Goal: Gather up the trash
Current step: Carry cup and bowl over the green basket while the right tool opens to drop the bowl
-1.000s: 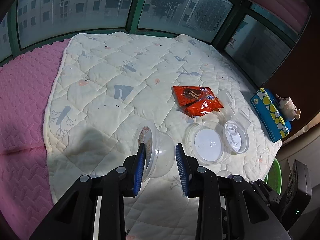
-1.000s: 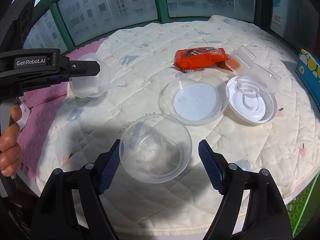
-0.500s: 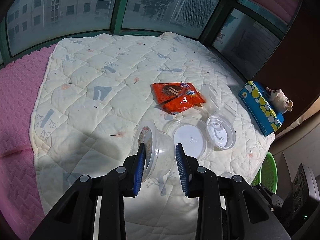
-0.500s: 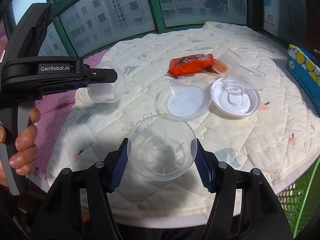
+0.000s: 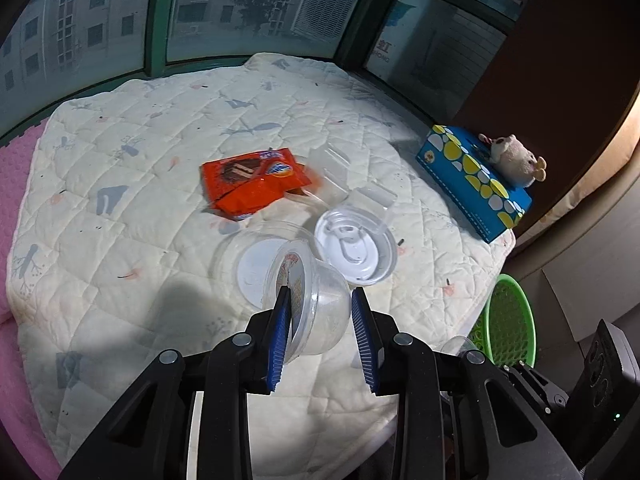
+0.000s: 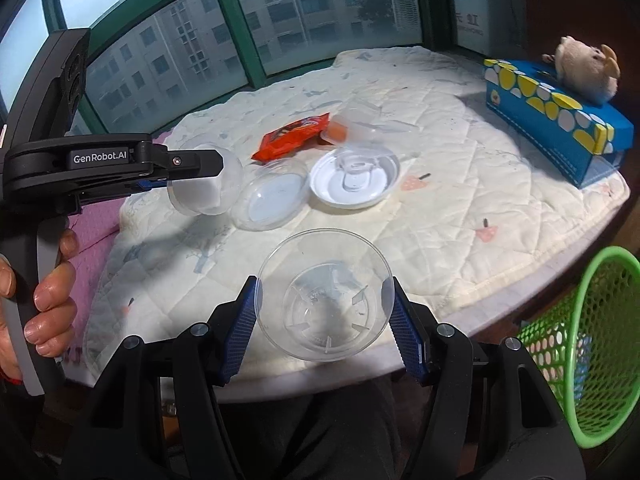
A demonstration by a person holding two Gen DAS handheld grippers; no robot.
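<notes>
Left tool (image 5: 320,330) pinching a small clear plastic tub with a printed lid (image 5: 310,300), lifted, low centre of its frame. Right tool (image 6: 324,320) clamped on a wide clear plastic bowl (image 6: 324,294), raised at the near edge of the cream quilted mat (image 6: 460,184). Lying mid-frame on the mat: orange snack wrapper (image 5: 254,186), clear round lid (image 5: 250,260), white round lid (image 5: 354,246). Green mesh basket (image 6: 584,344) at lower right, just past the mat's edge. Blue spotted tissue box (image 6: 560,120) at upper right.

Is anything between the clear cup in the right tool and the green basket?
Nothing visible. The clear cup sits in the right tool, and the green basket stands open to its right, below the quilt's edge.
</notes>
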